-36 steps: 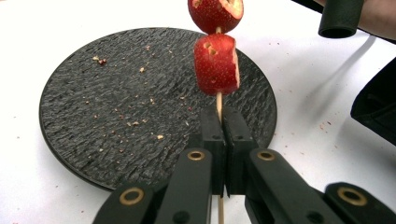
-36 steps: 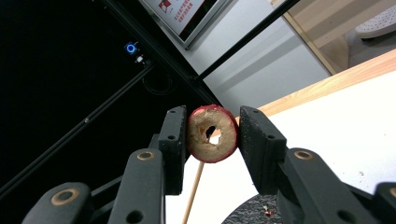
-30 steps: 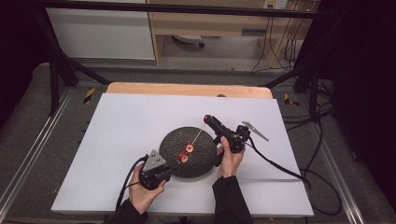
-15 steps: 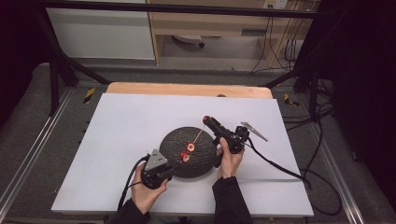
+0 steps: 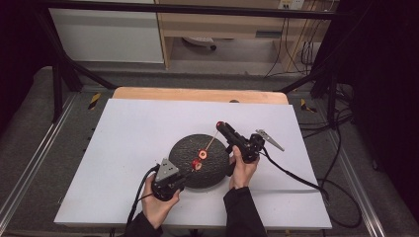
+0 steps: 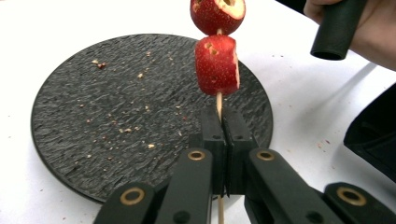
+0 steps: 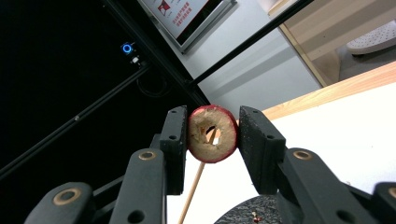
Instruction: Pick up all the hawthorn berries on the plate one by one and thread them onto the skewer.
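A thin wooden skewer [image 6: 218, 100] carries two red cored fruit pieces [image 6: 216, 65], which hang over a round black slate plate [image 5: 185, 148]. My left gripper [image 6: 223, 121] is shut on the skewer's lower end, at the plate's near edge [image 5: 188, 174]. My right gripper [image 7: 212, 126] is shut on a third red fruit slice [image 7: 211, 133] with a hole through its middle. The skewer's tip [image 7: 211, 136] shows inside that hole. In the high view this slice [image 5: 219, 125] sits at the skewer's far end, just beyond the plate.
The plate lies on a white table [image 5: 128, 133], with crumbs scattered on the slate [image 6: 121, 112]. Cables trail from both grippers toward the table's front and right. A wooden strip [image 5: 197, 94] borders the far edge, and black frame bars stand behind it.
My left gripper has crept slightly to the right. The skewer, the fruit pieces and my right gripper stay where they were.
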The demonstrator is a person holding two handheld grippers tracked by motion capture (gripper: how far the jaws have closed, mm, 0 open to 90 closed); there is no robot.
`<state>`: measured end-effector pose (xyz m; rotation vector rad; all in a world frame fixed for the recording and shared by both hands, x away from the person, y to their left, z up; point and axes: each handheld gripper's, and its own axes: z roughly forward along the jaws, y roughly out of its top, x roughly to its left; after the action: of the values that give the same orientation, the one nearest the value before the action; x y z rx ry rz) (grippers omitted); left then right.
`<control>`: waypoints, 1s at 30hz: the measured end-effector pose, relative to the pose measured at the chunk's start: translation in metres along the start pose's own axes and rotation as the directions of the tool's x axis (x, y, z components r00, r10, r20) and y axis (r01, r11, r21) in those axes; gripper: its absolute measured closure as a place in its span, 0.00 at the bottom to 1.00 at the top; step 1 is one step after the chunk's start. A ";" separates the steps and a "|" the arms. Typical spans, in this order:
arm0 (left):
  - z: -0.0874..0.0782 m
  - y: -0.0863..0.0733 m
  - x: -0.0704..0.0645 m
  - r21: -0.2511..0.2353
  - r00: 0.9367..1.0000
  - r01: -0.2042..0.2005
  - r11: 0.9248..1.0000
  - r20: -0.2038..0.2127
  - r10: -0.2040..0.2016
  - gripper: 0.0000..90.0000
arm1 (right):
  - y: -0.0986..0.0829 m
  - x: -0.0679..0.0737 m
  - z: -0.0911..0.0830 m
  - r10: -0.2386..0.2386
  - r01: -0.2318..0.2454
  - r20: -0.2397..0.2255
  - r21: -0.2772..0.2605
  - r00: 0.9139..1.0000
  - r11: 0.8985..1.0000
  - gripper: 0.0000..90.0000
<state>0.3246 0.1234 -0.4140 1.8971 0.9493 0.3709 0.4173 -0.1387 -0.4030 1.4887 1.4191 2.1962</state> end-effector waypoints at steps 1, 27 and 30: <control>0.000 0.000 0.000 -0.005 1.000 0.001 1.000 -0.001 -0.001 0.99 | 0.000 0.000 0.000 0.001 -0.001 0.001 -0.004 1.000 1.000 0.71; 0.023 0.019 0.003 -0.011 0.998 0.035 0.999 0.050 -0.034 0.99 | -0.015 0.005 -0.006 -0.024 0.026 -0.022 0.106 0.999 0.994 0.71; 0.024 0.018 0.004 -0.010 0.998 0.034 0.999 0.056 -0.033 0.99 | -0.018 0.005 -0.007 -0.031 0.033 -0.023 0.116 0.999 0.993 0.71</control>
<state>0.3503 0.1068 -0.4110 1.8701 0.9386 0.3008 0.4030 -0.1304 -0.4138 1.4711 1.5922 2.1502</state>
